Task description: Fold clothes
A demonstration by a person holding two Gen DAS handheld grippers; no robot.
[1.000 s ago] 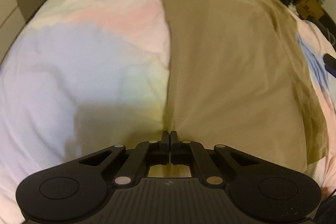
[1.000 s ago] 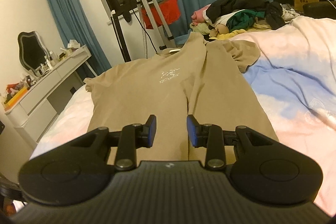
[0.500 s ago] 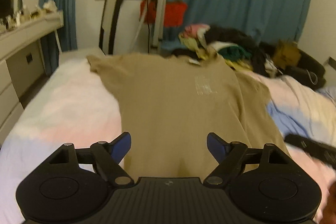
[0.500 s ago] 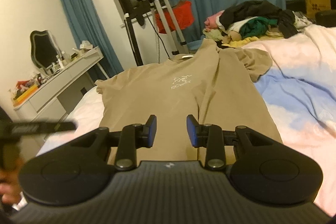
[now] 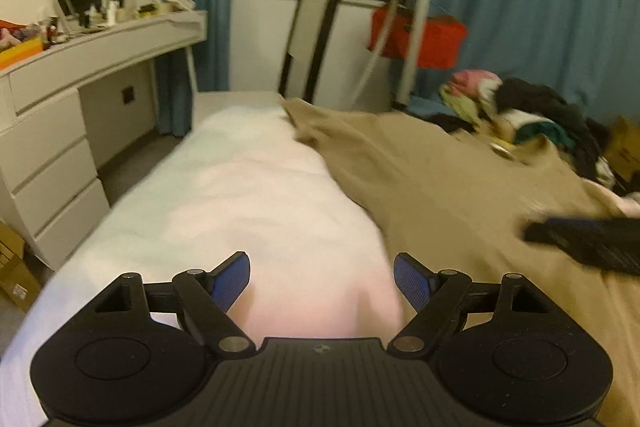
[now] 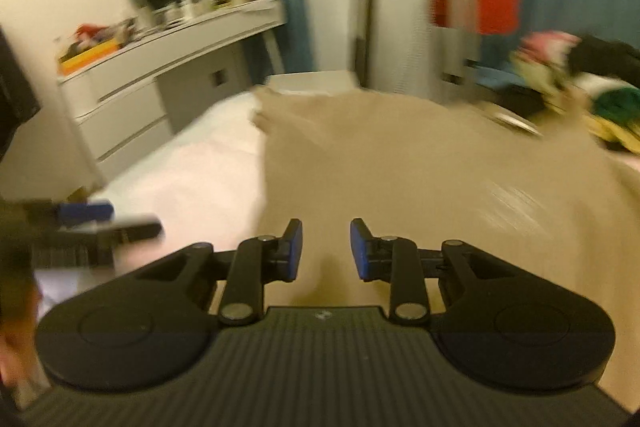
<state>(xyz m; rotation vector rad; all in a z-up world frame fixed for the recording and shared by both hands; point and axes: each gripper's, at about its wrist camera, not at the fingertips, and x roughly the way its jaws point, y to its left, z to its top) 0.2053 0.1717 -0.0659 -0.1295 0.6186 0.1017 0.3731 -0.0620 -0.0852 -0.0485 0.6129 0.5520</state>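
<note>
Tan shirt [image 5: 460, 195] lies on bed [image 5: 248, 195] beneath both released, empty jaws.

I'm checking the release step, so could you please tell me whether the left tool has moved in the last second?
Yes. The left tool has opened, let go of the tan T-shirt and swung left: the white dresser now fills its left side.

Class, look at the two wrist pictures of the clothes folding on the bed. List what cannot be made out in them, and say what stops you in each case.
1. Near hem of the tan shirt: left wrist view, hidden behind the left gripper.
2. Chest print on the shirt: right wrist view, smeared by motion blur.
3. Items in the clothes pile: blurred in both views.
4. Right gripper in the left view: a dark streak cut by the right edge.
</note>
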